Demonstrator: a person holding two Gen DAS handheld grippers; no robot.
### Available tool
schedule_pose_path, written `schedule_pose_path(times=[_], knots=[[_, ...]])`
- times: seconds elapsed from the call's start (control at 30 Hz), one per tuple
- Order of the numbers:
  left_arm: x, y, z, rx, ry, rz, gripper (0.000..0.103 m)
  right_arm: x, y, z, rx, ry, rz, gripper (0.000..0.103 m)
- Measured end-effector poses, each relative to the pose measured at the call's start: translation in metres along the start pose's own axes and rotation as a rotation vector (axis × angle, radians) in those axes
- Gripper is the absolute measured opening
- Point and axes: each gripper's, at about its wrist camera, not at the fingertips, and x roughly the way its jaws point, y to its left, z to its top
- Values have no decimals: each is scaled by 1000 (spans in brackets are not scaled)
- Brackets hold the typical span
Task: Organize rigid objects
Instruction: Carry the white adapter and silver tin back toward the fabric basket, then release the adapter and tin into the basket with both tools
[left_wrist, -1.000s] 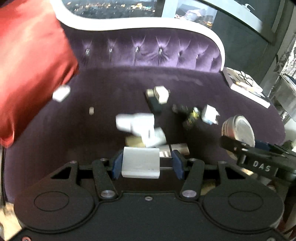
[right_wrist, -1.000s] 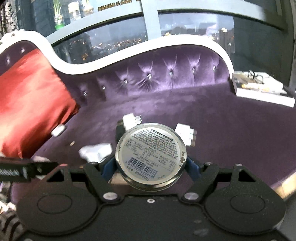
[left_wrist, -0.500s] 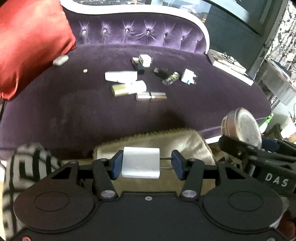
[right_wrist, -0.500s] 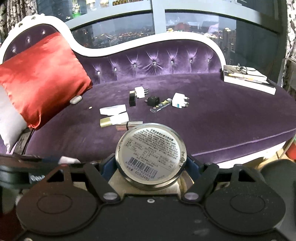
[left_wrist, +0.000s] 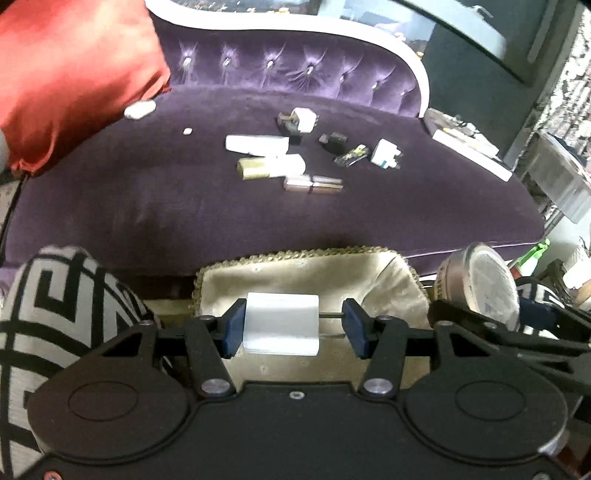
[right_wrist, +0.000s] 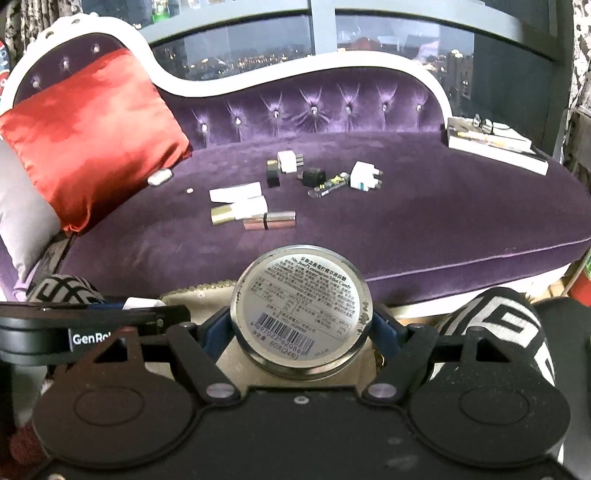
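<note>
Barcode label on tin (right_wrist: 301, 314) in right hand-held gripper (right_wrist: 301, 325), white block (left_wrist: 282, 323) clamped left (left_wrist: 291, 323)

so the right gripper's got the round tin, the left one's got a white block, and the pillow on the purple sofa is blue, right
Not quite: the pillow on the purple sofa is red, as the right wrist view shows. The rest holds: the right gripper grips the round tin, and the left gripper has the white block.
</note>
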Motion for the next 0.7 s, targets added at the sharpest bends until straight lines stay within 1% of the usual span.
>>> schedule_pose_path(times=[0.1,0.27,0.47,0.7], knots=[[6,1,-1,-10,31,-9,53,2,1,-1,-8,15,-8,78],[13,-2,-2,11,65,-13,53,6,-3,0,12,45,-6,78],[14,-4,-3,21,87,-23,53,14,-11,4,61,85,1,78],[14,-5,-4,27,94,-16,53,15,-7,3,38,95,-7,78]])
